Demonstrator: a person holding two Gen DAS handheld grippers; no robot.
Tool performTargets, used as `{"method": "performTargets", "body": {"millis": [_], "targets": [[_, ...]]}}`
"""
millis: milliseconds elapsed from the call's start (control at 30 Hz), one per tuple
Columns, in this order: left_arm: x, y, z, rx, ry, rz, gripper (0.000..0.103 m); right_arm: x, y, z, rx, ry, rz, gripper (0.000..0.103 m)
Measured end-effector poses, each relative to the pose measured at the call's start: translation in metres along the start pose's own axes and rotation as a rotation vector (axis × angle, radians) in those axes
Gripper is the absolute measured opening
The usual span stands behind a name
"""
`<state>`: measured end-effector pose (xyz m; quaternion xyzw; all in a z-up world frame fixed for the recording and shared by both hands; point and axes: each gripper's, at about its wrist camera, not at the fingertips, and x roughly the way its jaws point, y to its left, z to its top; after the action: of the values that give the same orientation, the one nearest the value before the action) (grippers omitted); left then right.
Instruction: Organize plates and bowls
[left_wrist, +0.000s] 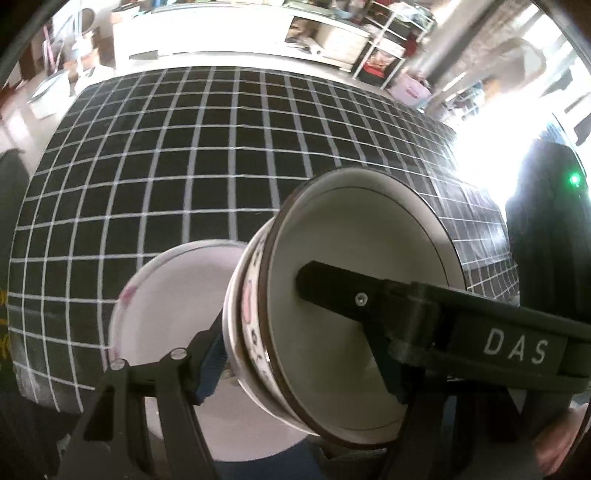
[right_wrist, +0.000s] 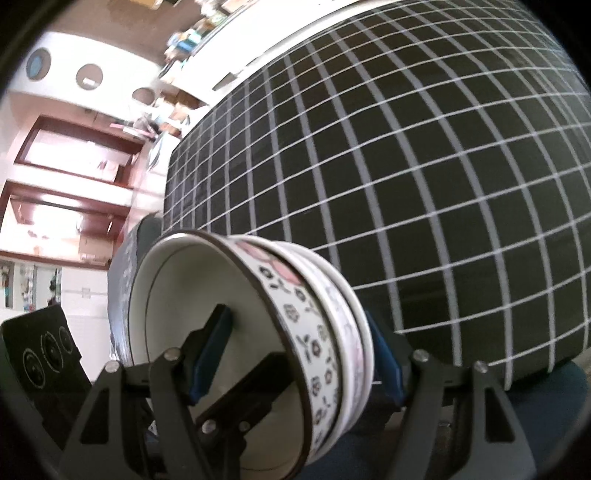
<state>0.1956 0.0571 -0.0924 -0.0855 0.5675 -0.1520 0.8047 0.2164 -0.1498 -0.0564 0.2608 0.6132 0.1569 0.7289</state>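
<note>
A nested stack of bowls (left_wrist: 354, 258) hangs tilted on its side above the black grid-patterned tablecloth (left_wrist: 221, 166). The inner bowl is white with a dark rim and a flowered outside. My left gripper (left_wrist: 303, 376) is shut on the stack, one blue pad on the base and the other finger inside the bowl. My right gripper (right_wrist: 297, 358) is shut on the same bowl stack (right_wrist: 295, 325), one pad inside and one on the base. Each view also shows the other gripper's black finger inside the bowl. A white dish with pink marks (left_wrist: 173, 295) lies below the left finger.
The tablecloth (right_wrist: 406, 184) fills most of the right wrist view. White shelves and a wire rack (left_wrist: 388, 40) stand past the table's far edge. A dark object with a green light (left_wrist: 546, 240) rises at the right. A black panel with rings (right_wrist: 40, 362) and a blue seat (right_wrist: 546, 398) sit low.
</note>
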Motion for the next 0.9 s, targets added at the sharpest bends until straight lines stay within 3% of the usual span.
{"method": "performTargets", "body": {"millis": [367, 900], "targets": [[0.020, 0.037, -0.019, -0.066, 0.054, 0.010, 0.068, 0.054, 0.012, -0.003, 0.016, 0.070, -0.018, 0.075], [0.011, 0.053, -0.047, -0.093, 0.038, -0.006, 0.068, 0.053, 0.008, -0.010, -0.019, 0.072, -0.037, 0.075]]}}
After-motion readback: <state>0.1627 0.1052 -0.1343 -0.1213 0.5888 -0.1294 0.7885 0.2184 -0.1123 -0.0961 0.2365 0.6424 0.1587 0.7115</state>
